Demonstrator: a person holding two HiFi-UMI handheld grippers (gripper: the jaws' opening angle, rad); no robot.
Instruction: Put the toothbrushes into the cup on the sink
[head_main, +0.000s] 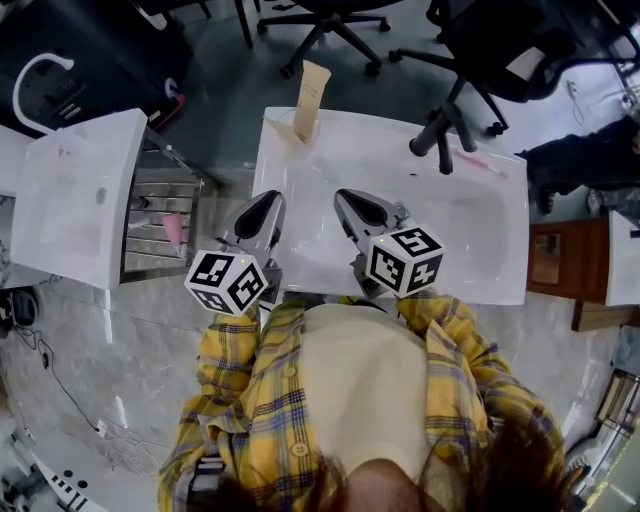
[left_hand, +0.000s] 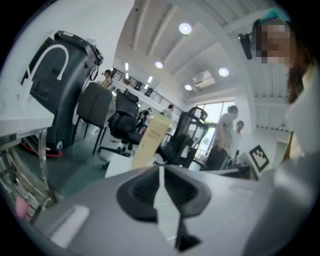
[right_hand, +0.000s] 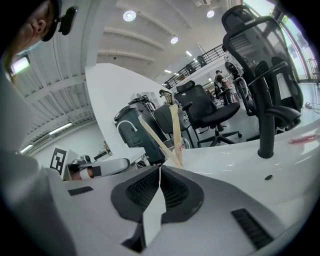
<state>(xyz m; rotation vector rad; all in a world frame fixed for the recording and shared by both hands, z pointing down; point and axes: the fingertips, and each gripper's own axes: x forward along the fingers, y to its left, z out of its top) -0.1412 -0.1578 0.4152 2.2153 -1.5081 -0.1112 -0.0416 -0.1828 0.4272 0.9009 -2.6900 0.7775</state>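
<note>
- Far left, a second white basin (head_main: 80, 195) sits apart, with a steel wire rack (head_main: 160, 205) filling the gap to the white rectangular sink (head_main: 480, 265).
- The left gripper (head_main: 266, 200) hovers at the sink's near-left edge, jaws pressed together and holding nothing.
- On the back-left corner stands the clear cup (right_hand: 183, 148), with two pale wooden toothbrushes (right_hand: 175, 125) leaning inside.
- The right gripper (head_main: 347, 197) is over the bowl, jaws closed too and empty.
- Further right, a black tap (head_main: 440, 140) rises from the back rim, and a slim pink stick (head_main: 482, 162) lies just past it.
</note>
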